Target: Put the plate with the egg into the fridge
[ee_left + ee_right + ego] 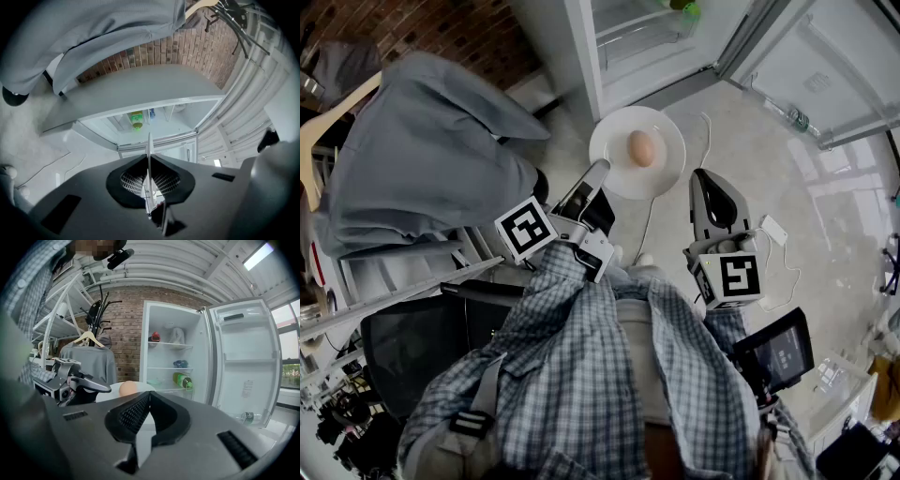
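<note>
At the near left edge of the round white plate (664, 176), we pinch its thin rim with the left gripper (598, 171). On the plate's smooth middle lies the oval tan egg (641, 148), facing the open white fridge (628, 56). Our right gripper (705, 178), ribbed jaws pressed together on nothing, hangs just beside the plate's right edge.

Glossy white plate (611, 161), smooth matt egg (641, 148), rough brick wall (126, 331), shiny floor (773, 173), grey cloth coat (422, 155)
</note>
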The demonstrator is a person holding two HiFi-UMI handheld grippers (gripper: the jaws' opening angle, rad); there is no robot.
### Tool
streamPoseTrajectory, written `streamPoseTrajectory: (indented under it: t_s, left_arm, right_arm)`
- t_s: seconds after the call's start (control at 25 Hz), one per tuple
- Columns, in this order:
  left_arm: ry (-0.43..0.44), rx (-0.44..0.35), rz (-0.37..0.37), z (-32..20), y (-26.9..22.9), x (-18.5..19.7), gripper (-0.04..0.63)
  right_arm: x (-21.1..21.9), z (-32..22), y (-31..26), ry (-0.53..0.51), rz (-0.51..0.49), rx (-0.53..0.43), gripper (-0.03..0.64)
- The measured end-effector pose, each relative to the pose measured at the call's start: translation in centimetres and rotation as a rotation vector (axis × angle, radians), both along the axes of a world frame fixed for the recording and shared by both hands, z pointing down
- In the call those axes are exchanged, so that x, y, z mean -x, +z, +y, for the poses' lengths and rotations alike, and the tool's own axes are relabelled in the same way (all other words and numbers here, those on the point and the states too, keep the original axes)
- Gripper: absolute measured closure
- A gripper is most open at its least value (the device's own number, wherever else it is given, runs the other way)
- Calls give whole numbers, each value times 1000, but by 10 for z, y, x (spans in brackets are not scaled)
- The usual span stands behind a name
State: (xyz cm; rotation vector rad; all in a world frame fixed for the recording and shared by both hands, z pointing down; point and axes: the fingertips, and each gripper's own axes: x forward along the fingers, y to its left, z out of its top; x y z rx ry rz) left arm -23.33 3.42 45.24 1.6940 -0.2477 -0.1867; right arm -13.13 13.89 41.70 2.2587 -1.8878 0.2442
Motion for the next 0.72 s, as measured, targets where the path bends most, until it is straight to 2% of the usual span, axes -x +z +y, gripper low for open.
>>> streamPoseTrajectory:
  t_s: [0.24,0.72]
  left_arm:
    - [1,5,3,-1,-1,-1,574]
    - [3,14,5,-8,0,2,574]
  right_arm:
    - [3,-7,-12,-9,-7,-67,609]
    - [1,-4,-7,25,10,-23,609]
